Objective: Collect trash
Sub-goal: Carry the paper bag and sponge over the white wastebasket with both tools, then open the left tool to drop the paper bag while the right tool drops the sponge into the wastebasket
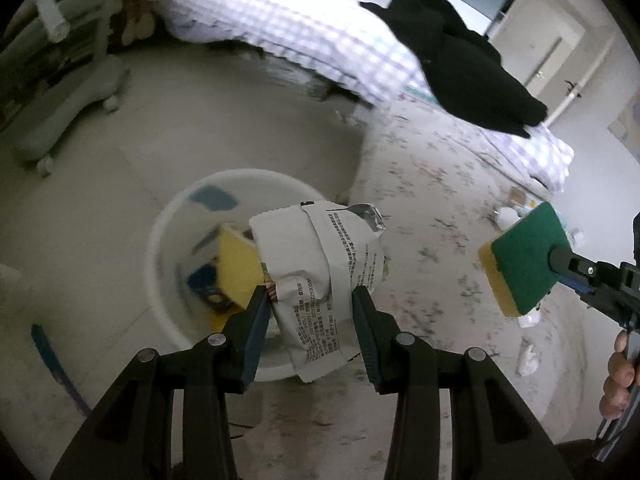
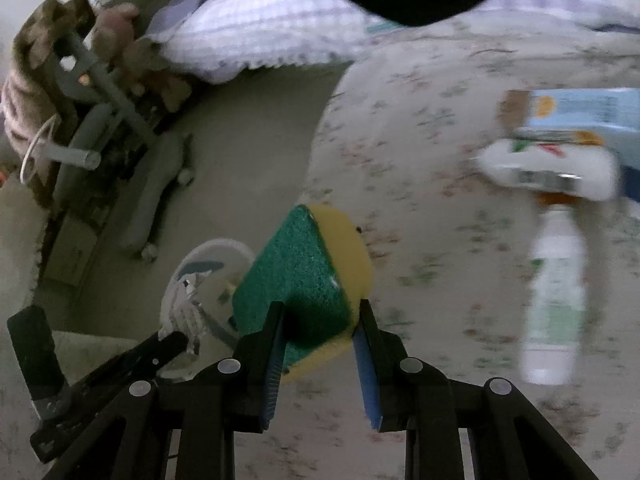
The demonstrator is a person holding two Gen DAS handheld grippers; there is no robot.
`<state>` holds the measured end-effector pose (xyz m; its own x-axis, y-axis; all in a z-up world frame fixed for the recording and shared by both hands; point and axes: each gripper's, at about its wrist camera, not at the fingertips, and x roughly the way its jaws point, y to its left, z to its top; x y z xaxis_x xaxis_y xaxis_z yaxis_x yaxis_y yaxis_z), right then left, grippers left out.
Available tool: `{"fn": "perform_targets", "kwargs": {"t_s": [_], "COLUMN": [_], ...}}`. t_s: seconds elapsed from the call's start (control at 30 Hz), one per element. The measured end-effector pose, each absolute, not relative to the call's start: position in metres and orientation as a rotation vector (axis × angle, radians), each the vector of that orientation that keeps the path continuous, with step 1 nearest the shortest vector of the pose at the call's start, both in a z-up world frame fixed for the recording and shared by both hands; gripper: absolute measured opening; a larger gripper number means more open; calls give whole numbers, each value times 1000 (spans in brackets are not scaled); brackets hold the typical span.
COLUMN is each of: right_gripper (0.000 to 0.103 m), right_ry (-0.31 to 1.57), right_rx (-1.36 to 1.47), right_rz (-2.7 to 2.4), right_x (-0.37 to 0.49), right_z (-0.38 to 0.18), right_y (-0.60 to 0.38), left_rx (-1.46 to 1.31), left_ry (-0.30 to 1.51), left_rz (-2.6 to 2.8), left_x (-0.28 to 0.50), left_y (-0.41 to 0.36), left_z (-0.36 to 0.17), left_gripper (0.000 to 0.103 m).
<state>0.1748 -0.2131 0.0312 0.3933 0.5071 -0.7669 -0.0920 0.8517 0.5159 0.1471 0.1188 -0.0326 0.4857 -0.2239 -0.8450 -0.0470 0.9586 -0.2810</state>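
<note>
Clamping a snack packet (image 1: 320,280), left gripper (image 1: 312,300); right gripper (image 2: 320,316) clamps sponge (image 2: 304,276).

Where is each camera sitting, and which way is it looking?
Left wrist: sits on the left gripper, looking down along its fingers at the snack wrapper it holds over the white bin; a hand shows at right.
Right wrist: sits on the right gripper, looking down at its green-and-yellow sponge above the flowered rug; no hand shows.
Shared: bin, sponge, rug, checked bedding, each other's gripper.
</note>
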Motion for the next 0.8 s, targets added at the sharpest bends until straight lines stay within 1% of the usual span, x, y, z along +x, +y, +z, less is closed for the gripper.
{"fn": "perform_targets", "kwargs": {"t_s": [0.13, 0.2, 0.23, 0.27, 0.33, 0.8], "right_gripper": [30, 30, 30, 30, 30, 30], "right_ry": [1122, 1128, 1132, 1134, 1141, 1173], "right_rx": [410, 403, 400, 397, 392, 356], "right_rz": [430, 443, 450, 456, 467, 492], "right_x": [182, 184, 186, 188, 190, 197], "right_z": [26, 23, 22, 21, 17, -1], "right_y": [-182, -168, -160, -154, -142, -101], "left_rx": [-296, -298, -302, -303, -295, -260], "left_ry": [1065, 1060, 1065, 1072, 1083, 1088], "left_rz": [-75, -47, -29, -18, 18, 72], "left_x": [146, 148, 148, 150, 149, 137], "left_y": [138, 145, 149, 153, 160, 184], "left_z": [-37, -38, -39, -40, -43, -42], "left_gripper": [45, 49, 55, 66, 76, 80]}}
